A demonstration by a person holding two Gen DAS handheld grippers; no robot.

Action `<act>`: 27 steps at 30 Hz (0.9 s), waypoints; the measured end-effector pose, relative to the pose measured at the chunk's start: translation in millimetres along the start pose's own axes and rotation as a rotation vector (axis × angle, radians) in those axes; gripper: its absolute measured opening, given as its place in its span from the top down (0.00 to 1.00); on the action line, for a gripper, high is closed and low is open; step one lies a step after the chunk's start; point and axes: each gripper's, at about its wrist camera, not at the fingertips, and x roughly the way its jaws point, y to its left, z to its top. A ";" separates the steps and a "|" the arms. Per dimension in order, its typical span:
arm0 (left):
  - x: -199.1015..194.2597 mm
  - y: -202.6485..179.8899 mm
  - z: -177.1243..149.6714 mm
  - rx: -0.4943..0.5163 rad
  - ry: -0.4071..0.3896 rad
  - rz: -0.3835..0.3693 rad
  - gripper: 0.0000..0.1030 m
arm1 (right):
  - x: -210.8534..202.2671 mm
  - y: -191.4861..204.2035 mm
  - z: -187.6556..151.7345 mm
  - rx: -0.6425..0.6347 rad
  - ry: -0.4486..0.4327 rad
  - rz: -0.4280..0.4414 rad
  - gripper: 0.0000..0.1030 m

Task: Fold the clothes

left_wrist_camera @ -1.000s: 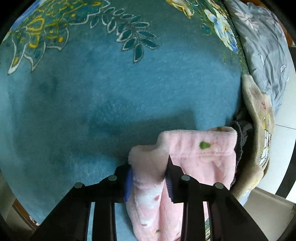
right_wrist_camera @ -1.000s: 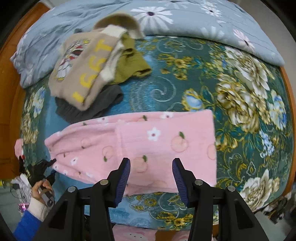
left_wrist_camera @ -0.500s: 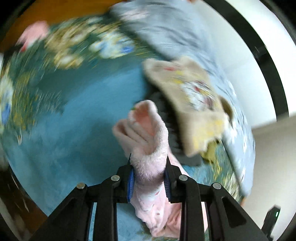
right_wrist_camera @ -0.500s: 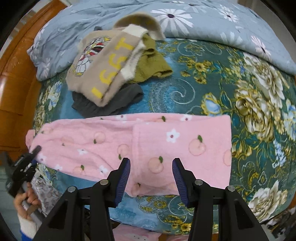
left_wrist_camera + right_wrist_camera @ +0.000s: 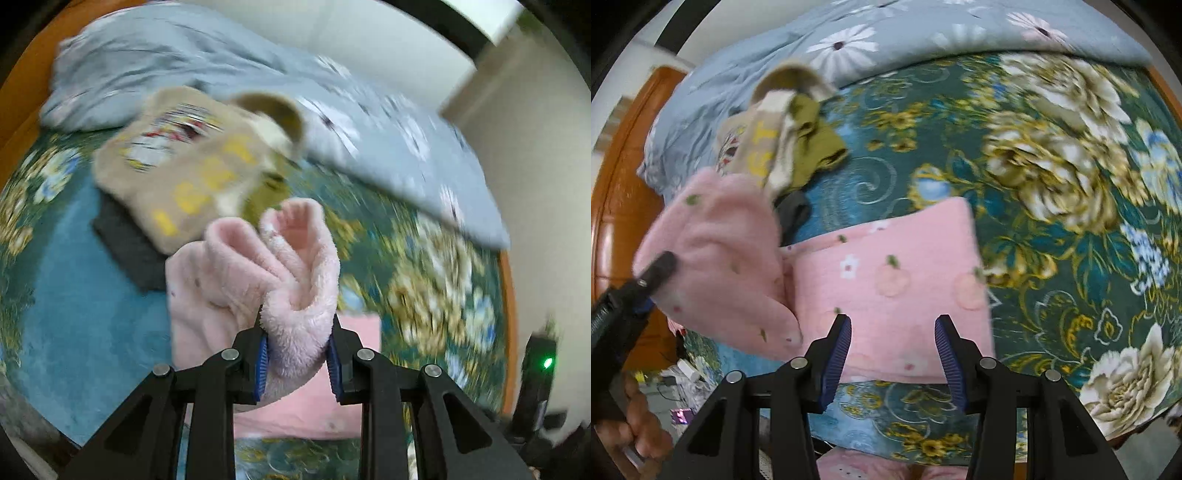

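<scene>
Pink fleece trousers [image 5: 886, 273] with a peach print lie on the floral bedspread [image 5: 1052, 166]. My left gripper [image 5: 297, 354] is shut on their leg end [image 5: 291, 273] and holds it lifted above the bed. In the right wrist view that lifted leg [image 5: 716, 258] hangs at the left, curling over toward the flat waist part, with the left gripper [image 5: 646, 284] on it. My right gripper [image 5: 892, 350] is open and empty, just above the near edge of the flat pink part.
A pile of clothes, a beige jumper [image 5: 192, 170] with yellow letters, an olive garment [image 5: 812, 147] and a dark grey one [image 5: 125, 240], lies behind the trousers. A grey floral quilt [image 5: 886, 33] lies along the back. A wooden bed frame [image 5: 617, 206] is at left.
My left gripper has lifted the pink leg end off the bed and swung it up and toward the waist part. The right gripper has stayed open, moving closer over the pink cloth.
</scene>
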 end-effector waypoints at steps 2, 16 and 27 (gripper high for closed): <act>16.1 -27.8 -13.8 0.049 0.048 0.025 0.73 | -2.0 -20.8 -1.7 0.019 -0.002 0.008 0.51; 90.9 -145.4 -84.3 0.219 0.324 0.092 0.47 | 1.3 -136.8 -26.4 0.206 -0.001 0.043 0.51; 44.7 -47.0 -78.7 -0.063 0.272 0.179 0.42 | 50.4 -107.3 -10.5 0.155 0.065 0.189 0.48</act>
